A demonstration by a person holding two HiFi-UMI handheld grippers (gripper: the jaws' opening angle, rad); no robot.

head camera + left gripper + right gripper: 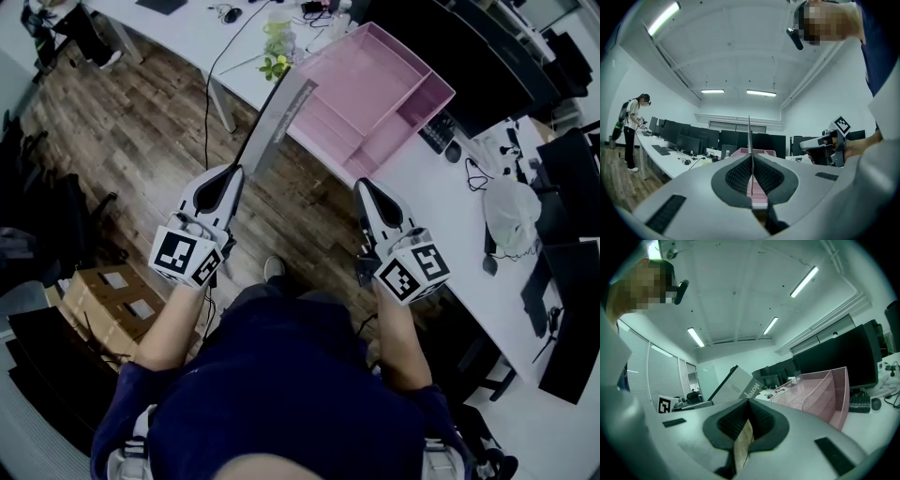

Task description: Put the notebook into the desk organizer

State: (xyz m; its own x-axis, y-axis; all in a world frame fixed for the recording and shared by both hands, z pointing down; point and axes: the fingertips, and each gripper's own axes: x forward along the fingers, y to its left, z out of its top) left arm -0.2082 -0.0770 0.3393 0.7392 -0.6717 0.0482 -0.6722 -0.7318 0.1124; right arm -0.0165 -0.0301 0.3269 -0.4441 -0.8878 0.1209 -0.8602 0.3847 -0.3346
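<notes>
Notebook (pixel 278 114), pale grey with a dark spine, is clamped at its near end by the left gripper (pixel 228 183), whose jaws press tight on it. It hangs in the air above wooden floor (pixel 141 122), thin edge up. Its long axis runs away and rightward, and its far end reaches the pink desk organizer (pixel 375 75) on the white desk (pixel 441 187). Whether they touch is unclear. The right gripper (pixel 364 194) hovers alongside, jaws together, grasping nothing.

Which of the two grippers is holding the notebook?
The left gripper: its jaws clamp the notebook by one edge, while the right gripper is shut on nothing.
</notes>
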